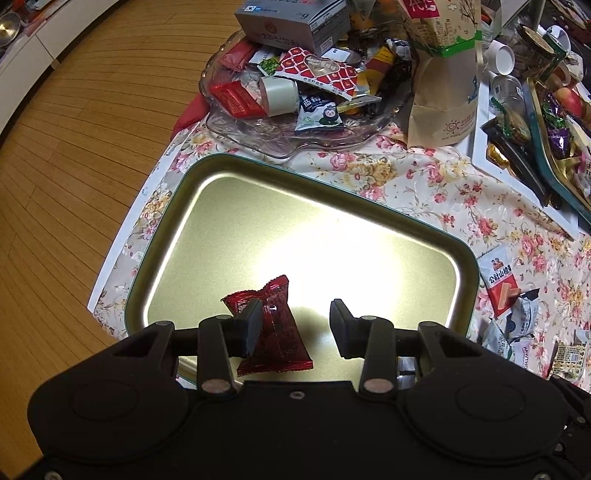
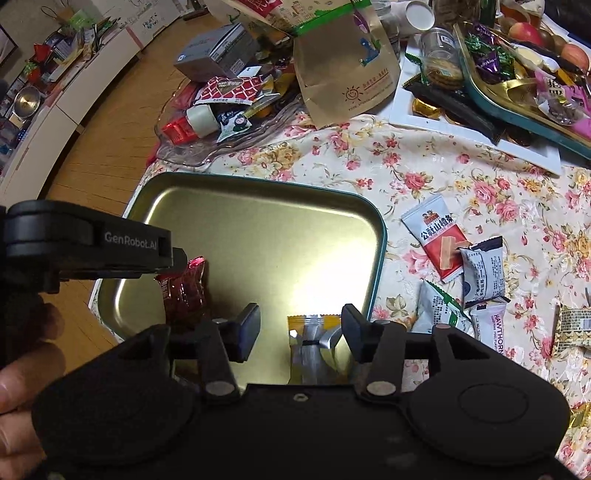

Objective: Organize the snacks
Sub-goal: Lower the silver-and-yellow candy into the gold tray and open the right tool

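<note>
Left gripper (image 1: 295, 325): jaws parted, clasping nothing; its lower body fills the foot of the left wrist view. Its left finger (image 1: 251, 326) overlaps and partly hides one red-wrapped snack (image 1: 275, 332) lying in the tin tray (image 1: 166, 229); the right finger stands clear of it.

Right gripper (image 2: 301, 328): jaws parted, nothing pinched. One yellow-and-silver snack (image 2: 312, 349) lies in the tray between the fingers, nearer the right one and apart from both; its near end is cut off by the gripper body.

Tray: one, gold inside, dark green rim, on the floral tablecloth (image 1: 424, 184) at the table's near corner. Contents counted: two packets. A bright glare washes out the tray floor.

Person: fingertips (image 2: 14, 384) only, at the left edge of the right wrist view, blurred.

Loose packets right of the tray, on the cloth: one red-and-white (image 2: 437, 240), one black-and-white (image 2: 484, 271), one green-trimmed white (image 2: 437, 310), one marked "HAWTHORN" (image 2: 489, 325) partly behind the gripper, one cream-patterned (image 2: 574, 326) cut by the frame edge.

Beyond: one glass dish (image 1: 258, 136) heaped with mixed wrappers, count not determinable; one grey box (image 1: 291, 26) on top; one kraft paper pouch (image 1: 443, 85) standing just beside it.

Far right: one white tray (image 2: 461, 136) and one green-rimmed tin (image 2: 517, 114) of sweets, both cut off.
</note>
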Available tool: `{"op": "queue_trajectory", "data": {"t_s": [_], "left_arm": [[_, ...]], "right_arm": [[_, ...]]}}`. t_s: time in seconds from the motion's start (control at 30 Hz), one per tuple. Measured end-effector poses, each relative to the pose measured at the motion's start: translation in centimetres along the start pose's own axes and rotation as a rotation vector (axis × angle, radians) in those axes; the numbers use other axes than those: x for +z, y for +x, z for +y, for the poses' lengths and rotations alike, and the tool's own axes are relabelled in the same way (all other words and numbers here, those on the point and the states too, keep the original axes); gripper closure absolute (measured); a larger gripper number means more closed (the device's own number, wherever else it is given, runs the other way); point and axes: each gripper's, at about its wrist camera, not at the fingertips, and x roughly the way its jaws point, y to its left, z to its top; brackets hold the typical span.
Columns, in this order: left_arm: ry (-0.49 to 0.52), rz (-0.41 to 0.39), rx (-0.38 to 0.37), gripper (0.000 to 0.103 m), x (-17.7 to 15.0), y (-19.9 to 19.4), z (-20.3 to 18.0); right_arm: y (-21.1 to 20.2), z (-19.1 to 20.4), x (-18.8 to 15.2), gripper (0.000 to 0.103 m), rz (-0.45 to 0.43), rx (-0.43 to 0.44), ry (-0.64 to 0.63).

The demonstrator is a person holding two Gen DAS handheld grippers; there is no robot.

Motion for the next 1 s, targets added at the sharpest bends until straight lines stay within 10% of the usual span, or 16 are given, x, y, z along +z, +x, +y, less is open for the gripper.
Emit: {"op": "queue_trajectory", "data": {"t_s": [1.0], "left_arm": [[0.181,-0.009,-0.053,0.055,-2.0,-1.8,-8.3]], "right_arm": [[-1.9,-10.1,-0.7,0.049,0.014,-0.191,0.176]]}}
